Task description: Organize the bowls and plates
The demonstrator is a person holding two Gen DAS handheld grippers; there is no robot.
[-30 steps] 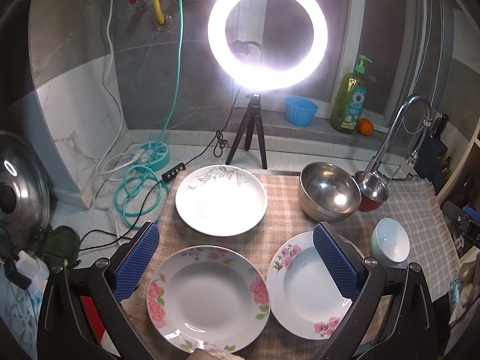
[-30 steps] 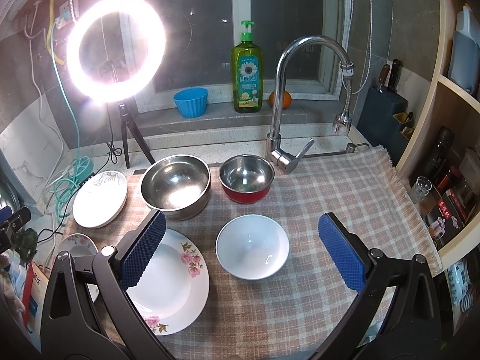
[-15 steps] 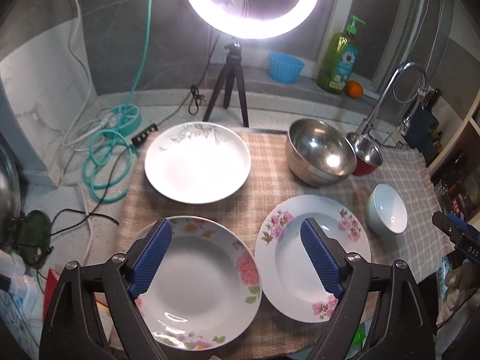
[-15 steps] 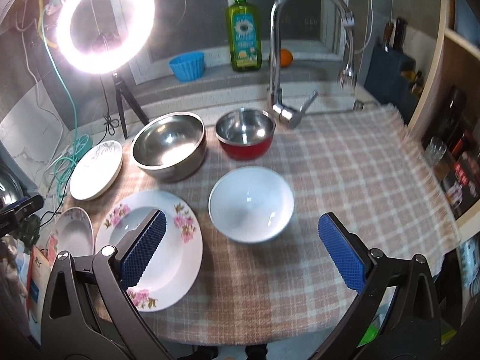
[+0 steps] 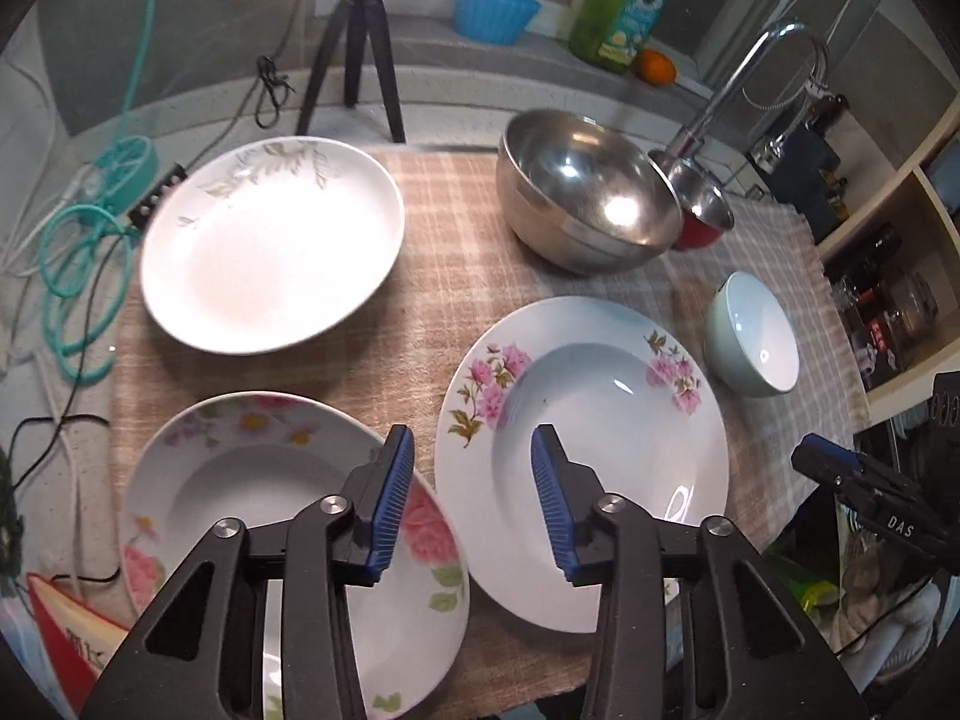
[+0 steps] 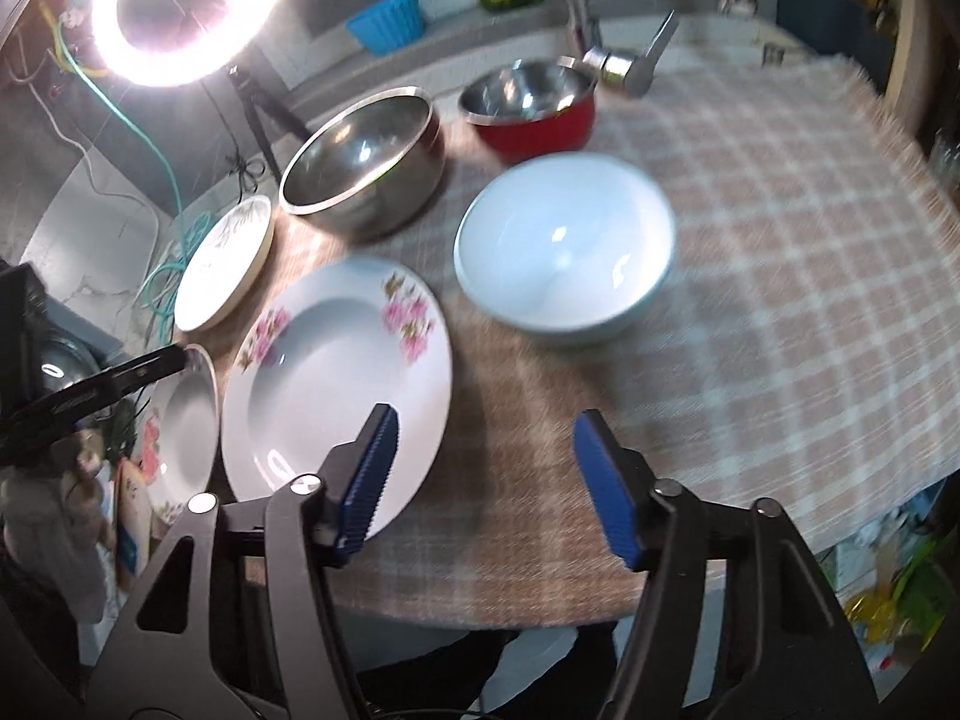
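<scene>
**Approach to the plates: risks at the closing stage**

Three plates and three bowls are laid out on the checked cloth (image 5: 456,276) covering the worktop. The left gripper (image 5: 473,501) is held low over the gap between the rose plate (image 5: 252,498) and the pink-blossom plate (image 5: 606,420); its jaws have just been closing, are partly apart, and nothing is clamped between them. The right gripper (image 6: 486,483) is held over bare cloth beside the near edge of the pink-blossom plate (image 6: 336,372); its jaws have likewise just been closing and are empty. The white bowl (image 6: 564,246) lies beyond it, and the leaf-pattern plate (image 5: 270,240), the large steel bowl (image 5: 588,192) and the red bowl (image 6: 534,102) are set further back.

Probable faults from here:

- A rim may be missed if the jaws are narrowed before a pad is set under it.
- The two near plates lie just beside each other; one may be knocked when the other is lifted.
- A glazed rim pinched at one point only may slip out.
- The cloth may be dragged, so that the bowls are displaced.
</scene>
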